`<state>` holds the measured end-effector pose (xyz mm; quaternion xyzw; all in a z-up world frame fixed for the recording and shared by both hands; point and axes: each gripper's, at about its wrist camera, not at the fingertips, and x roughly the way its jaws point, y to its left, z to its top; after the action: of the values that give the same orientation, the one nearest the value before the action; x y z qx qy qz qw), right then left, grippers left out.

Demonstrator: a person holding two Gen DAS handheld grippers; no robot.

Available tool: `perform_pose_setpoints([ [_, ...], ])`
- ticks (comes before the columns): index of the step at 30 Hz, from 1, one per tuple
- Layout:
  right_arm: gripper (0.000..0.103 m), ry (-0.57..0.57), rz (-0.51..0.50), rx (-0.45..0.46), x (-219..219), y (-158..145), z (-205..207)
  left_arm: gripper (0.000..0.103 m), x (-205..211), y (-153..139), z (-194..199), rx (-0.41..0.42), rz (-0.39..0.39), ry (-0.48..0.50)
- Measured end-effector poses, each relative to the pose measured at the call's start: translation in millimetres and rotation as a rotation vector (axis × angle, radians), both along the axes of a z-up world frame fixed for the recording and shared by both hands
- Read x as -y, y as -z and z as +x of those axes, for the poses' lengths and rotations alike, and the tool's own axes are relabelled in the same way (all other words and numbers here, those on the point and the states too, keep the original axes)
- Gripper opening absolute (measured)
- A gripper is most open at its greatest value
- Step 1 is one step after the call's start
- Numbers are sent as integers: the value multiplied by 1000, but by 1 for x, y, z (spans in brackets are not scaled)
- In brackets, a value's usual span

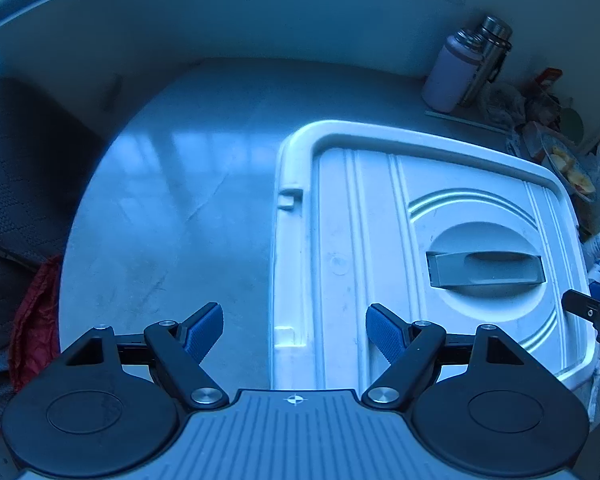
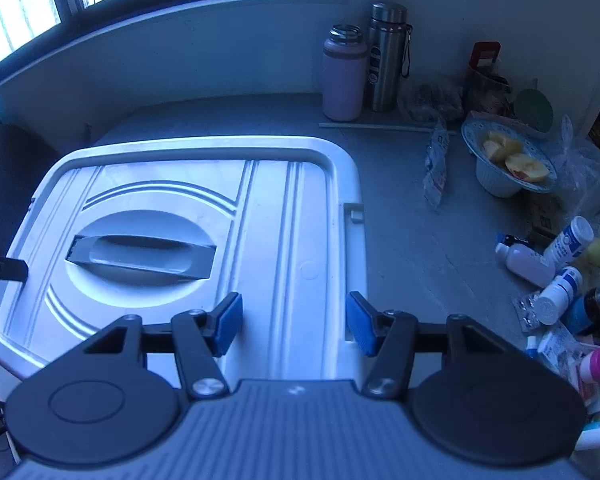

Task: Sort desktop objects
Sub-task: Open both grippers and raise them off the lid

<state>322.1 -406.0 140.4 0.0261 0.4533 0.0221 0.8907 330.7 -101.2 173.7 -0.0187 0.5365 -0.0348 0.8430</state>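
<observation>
- bottles (image 2: pixel 556 260) and the other small stuff sit in a heap on the desk (image 2: pixel 412 240), right of the box (image 2: pixel 180 216) in the right wrist view, well apart from both grippers
- box is white, lid (image 1: pixel 380 220) closed, grey handle (image 2: pixel 140 256) lying flat in its recess, so as far as i can tell nothing has gone in yet
- judging from that, the sort is barely started: lid needs to come off, then the pile needs moving
- also on the desk: a bowl (image 2: pixel 500 168) with fruit slices near the heap, and a pink flask (image 2: pixel 342 76) just beside a steel flask (image 2: pixel 386 56) by the back wall. no idea if those count as things to sort
- left gripper (image 1: pixel 294 332) hangs over the left edge of the lid, one pad over bare desk and the other over the lid. jaws stand wide, nothing between them, touching nothing that i can see
- right gripper (image 2: pixel 294 328) hovers over the right side of the lid near its latch (image 2: pixel 354 212). jaws are parted somewhat narrower than the left, nothing gripped, pads not pressing on anything
- each view catches the tip of the other gripper at its edge, so both sit close over the box
- my guess is the latches are the next target, but that's just a guess
</observation>
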Motion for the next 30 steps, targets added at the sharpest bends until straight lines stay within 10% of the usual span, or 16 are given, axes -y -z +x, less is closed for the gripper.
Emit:
perform_pose_setpoints([
  [18,61,-23,-25,-26,-8,2,12,82,-4,7,16,3,8,-11],
  [30,83,-43,-66,-16,-24,6,9,94,-4,10,10,36,28,-30],
])
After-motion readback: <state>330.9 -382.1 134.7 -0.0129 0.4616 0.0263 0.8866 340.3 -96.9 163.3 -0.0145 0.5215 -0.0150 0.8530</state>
